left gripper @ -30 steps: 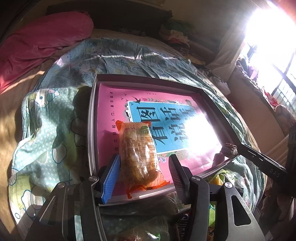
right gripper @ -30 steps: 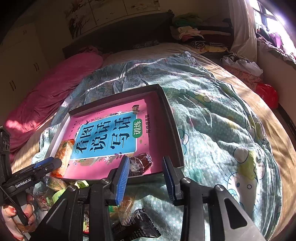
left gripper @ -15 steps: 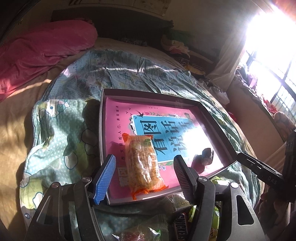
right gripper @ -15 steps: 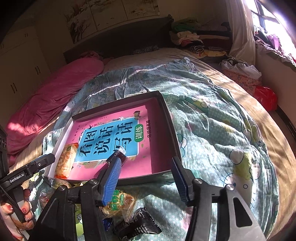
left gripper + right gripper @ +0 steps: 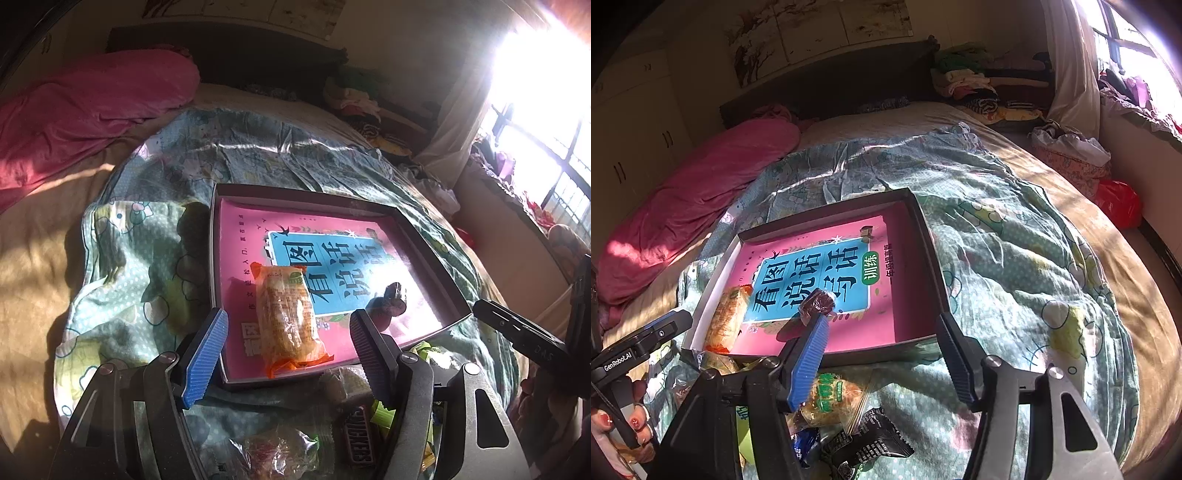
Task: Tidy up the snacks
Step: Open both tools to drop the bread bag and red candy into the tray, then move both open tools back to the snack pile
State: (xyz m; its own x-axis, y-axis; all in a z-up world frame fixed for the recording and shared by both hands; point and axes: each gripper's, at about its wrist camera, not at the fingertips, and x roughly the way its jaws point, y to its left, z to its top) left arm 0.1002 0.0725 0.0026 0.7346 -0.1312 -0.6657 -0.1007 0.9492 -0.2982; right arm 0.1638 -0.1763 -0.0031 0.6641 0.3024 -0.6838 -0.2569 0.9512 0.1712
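Now, jaws: both your left gripper (image 5: 288,347) and right gripper (image 5: 882,354) have just been opening and stand apart, empty.
Tray: box (image 5: 306,195) on the bed holds the orange snack pack (image 5: 286,314), lengthwise, and a dark candy (image 5: 817,302).
Next: loose snacks (image 5: 827,402) lie below the jaws, nearest your right hand.

Orange snack pack (image 5: 286,315) lying flat in box (image 5: 310,194), dark candy (image 5: 393,295) beside.

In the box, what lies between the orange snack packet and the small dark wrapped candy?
Only the pink book cover lining the box; no snack lies between orange packet and dark candy, in the left wrist view.
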